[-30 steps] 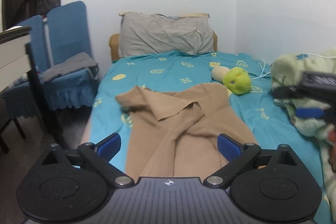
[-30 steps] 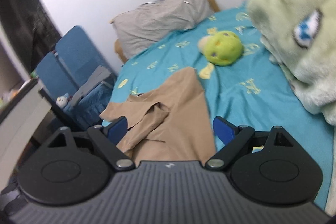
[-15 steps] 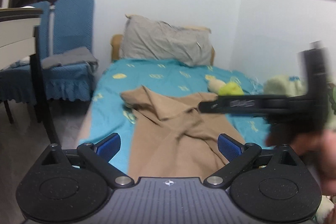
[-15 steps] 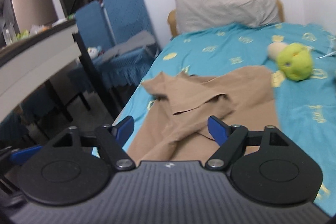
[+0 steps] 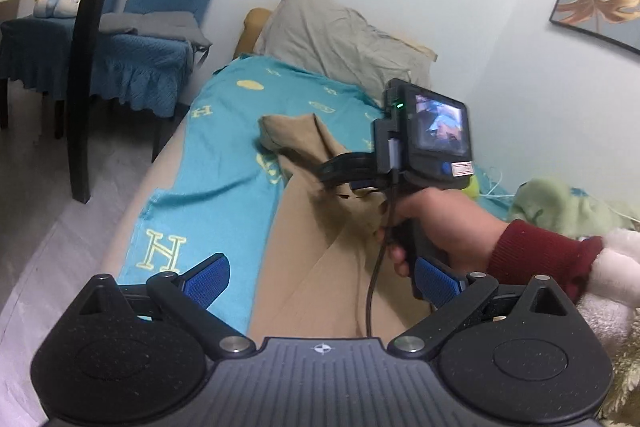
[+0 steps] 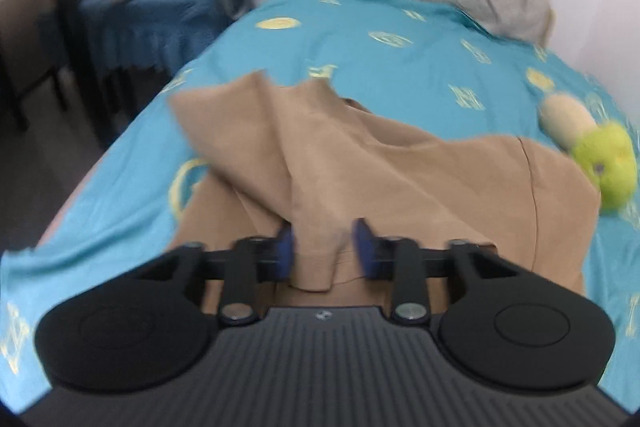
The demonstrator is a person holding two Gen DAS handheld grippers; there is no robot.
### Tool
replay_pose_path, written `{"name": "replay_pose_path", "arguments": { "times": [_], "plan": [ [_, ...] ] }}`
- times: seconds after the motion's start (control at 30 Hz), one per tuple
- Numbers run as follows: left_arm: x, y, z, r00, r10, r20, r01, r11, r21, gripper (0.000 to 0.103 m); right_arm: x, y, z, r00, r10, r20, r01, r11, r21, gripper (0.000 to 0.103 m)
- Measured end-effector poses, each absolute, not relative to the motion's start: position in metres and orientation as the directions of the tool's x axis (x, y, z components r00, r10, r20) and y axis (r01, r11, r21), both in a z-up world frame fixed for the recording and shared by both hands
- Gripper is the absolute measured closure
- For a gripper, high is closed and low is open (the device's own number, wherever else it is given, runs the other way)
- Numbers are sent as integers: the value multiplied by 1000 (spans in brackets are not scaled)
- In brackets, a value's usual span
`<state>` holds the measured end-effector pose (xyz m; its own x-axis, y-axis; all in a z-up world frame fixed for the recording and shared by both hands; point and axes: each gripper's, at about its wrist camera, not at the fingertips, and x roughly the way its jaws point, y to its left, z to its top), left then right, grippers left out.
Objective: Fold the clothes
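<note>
A tan garment (image 5: 312,259) lies crumpled on the teal bedsheet (image 5: 224,155); it also shows in the right wrist view (image 6: 400,167). My left gripper (image 5: 320,277) is open and empty, held above the garment's near end. My right gripper (image 6: 324,247) has its jaws partly closed around a raised fold of the tan garment, with a gap still showing on each side. In the left wrist view the right gripper (image 5: 352,183) is held by a hand in a red sleeve over the garment's middle.
A grey pillow (image 5: 344,39) lies at the head of the bed. A green plush toy (image 6: 604,163) sits right of the garment. Blue chairs (image 5: 152,39) and a dark table leg (image 5: 80,99) stand left of the bed. A green blanket (image 5: 568,203) lies at the right.
The right gripper has moved in over the middle of the garment and its jaws have narrowed around a fold. The left gripper has tilted and moved closer to the bed's left side.
</note>
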<state>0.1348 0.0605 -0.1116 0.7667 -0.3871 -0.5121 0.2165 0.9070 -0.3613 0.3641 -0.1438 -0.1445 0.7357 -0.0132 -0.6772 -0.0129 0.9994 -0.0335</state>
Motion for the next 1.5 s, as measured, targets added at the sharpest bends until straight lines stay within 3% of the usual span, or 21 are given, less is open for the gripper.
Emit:
{"name": "replay_pose_path", "arguments": {
  "times": [0.1,0.2,0.37,0.53,0.63,0.77,0.9,1.07,1.13,1.17,1.2,1.23,1.5],
  "plan": [
    [137,60,-117,755,-397,-522,208,900,-383,3,352,-161,-134,769,32,-638,49,993,109,86],
    [139,57,-122,740,-413,-530,213,892,-398,3,342,-161,-123,791,48,-610,8,996,89,87],
    [140,48,-126,737,-406,-541,221,900,-375,3,350,-180,-105,798,33,-602,23,996,85,97],
    [141,40,-129,740,-399,-542,232,907,-351,3,381,-214,-93,800,5,-600,108,982,153,98],
    [142,38,-130,747,-389,-539,236,913,-333,3,401,-236,-87,796,-135,-590,241,965,104,98],
    [142,33,-132,757,-379,-533,247,920,-303,3,435,-278,-114,730,-210,-650,379,916,130,98],
    [145,31,-137,757,-361,-545,242,929,-278,3,439,-309,-148,719,-207,-663,437,876,201,99],
    [153,32,-143,759,-342,-555,233,937,-259,3,421,-322,-148,768,-127,-628,369,889,271,95],
    [155,33,-144,759,-335,-558,229,940,-253,3,407,-319,-133,778,-93,-621,310,917,251,87],
    [154,33,-143,762,-332,-556,229,941,-248,3,397,-316,-124,786,-75,-613,275,931,239,62],
    [154,33,-142,766,-328,-552,230,943,-242,3,387,-313,-115,795,-56,-605,239,944,227,43],
    [153,33,-141,770,-324,-549,230,945,-235,3,372,-310,-105,808,-32,-588,204,952,228,14],
    [131,33,-123,804,-328,-496,251,944,-216,3,204,-272,-33,809,130,-573,28,966,259,14]
  ]
}}
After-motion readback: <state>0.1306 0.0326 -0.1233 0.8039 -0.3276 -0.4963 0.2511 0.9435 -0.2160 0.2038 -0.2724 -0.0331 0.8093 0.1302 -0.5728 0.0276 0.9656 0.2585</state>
